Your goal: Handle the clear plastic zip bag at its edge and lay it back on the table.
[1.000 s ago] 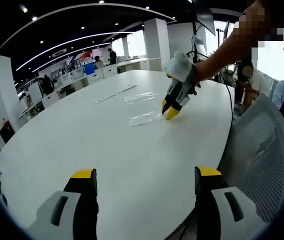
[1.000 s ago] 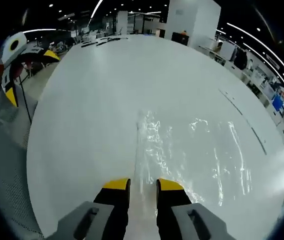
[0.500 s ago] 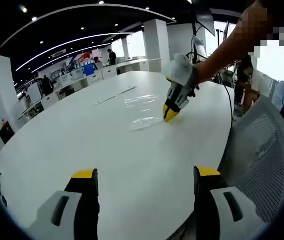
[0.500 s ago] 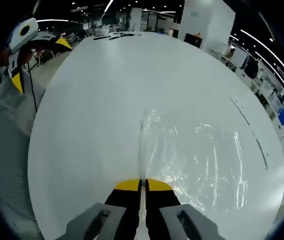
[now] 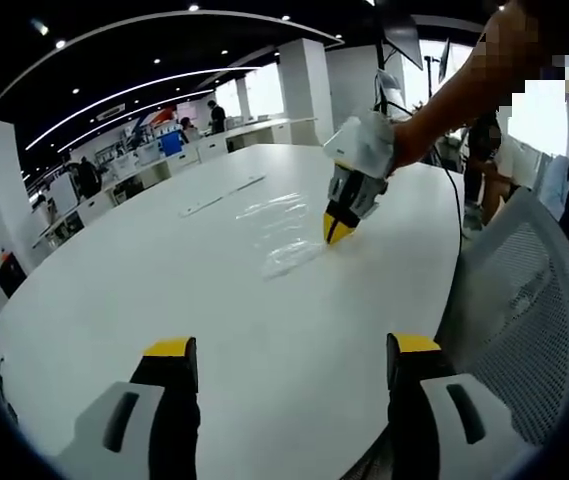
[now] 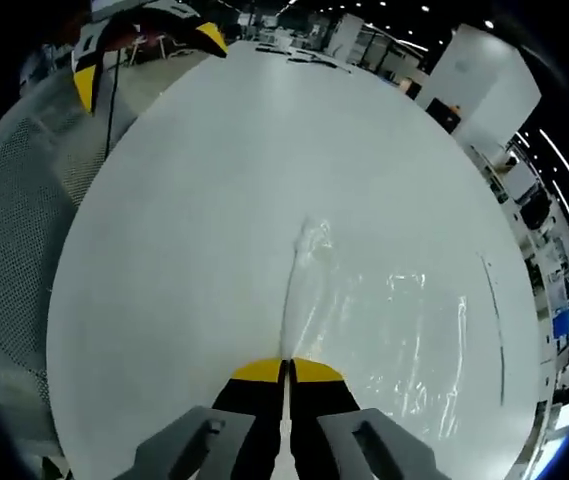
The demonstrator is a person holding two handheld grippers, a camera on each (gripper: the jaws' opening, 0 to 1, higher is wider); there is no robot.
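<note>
A clear plastic zip bag point(image 6: 364, 325) lies crumpled on the white table point(image 6: 194, 200), one edge raised off the surface. My right gripper point(image 6: 287, 368) is shut on that edge, the film running up between its yellow tips. In the left gripper view the same bag point(image 5: 284, 235) hangs from the right gripper point(image 5: 335, 230), which a person's hand holds from the right. My left gripper point(image 5: 284, 350) hovers open over the near table edge, well short of the bag, with nothing between its fingers. The left gripper point(image 6: 139, 45) appears at the upper left of the right gripper view.
A grey mesh chair point(image 5: 534, 310) stands at the table's right edge and shows as mesh chair point(image 6: 14, 220) in the right gripper view. Thin dark strips point(image 5: 226, 190) lie on the far table. Desks and people fill the office behind.
My right gripper closed on the bag's edge and has lifted it, pulling the film up from the table. The left gripper stayed open and nearly still.
</note>
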